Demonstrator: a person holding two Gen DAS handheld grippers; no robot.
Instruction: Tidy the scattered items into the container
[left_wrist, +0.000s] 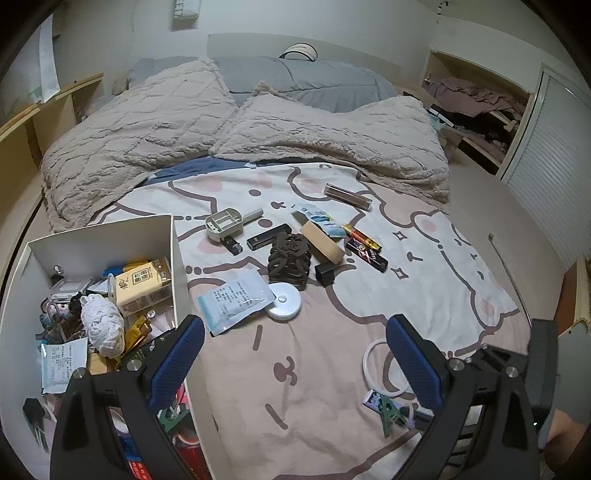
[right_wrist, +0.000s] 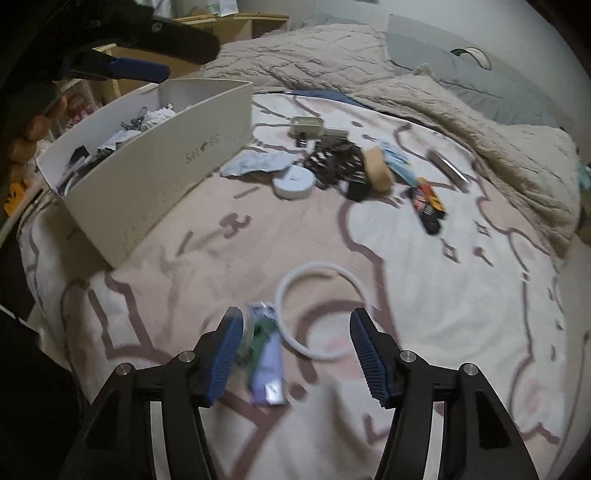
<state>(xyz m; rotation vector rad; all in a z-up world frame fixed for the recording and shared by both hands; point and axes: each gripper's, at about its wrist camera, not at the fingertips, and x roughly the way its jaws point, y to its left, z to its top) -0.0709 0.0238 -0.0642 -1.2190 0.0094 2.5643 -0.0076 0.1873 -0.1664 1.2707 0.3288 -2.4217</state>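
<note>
Right, my left gripper hangs with its jaws spread wide and nothing between them, its left finger over the box wall. My right gripper is released too, jaws apart above the bedspread, pads touching nothing. No earlier view to compare, so I call only what I see.

Below the right jaws lies a lilac packet with a green clip on it, just beside the left pad, blurred. A white ring lies next to it, touching or nearly so; I can't tell.

Box sits at the left of the bedspread, open-topped and already crowded. Inside I read a tan carton with dark lettering, too small to make out, a white lacy bundle, and a printed slip. On the box's outer wall, right view, faint grey letters, maybe "SM", smeared.

Still scattered out on the spread: a sachet with fine print I can't read, touching a white disc; a dark woven piece; a tan block; a black cube; a black bar; a grey holder; two dark wrappers with bright print, illegible; a brown tube farthest back.
</note>
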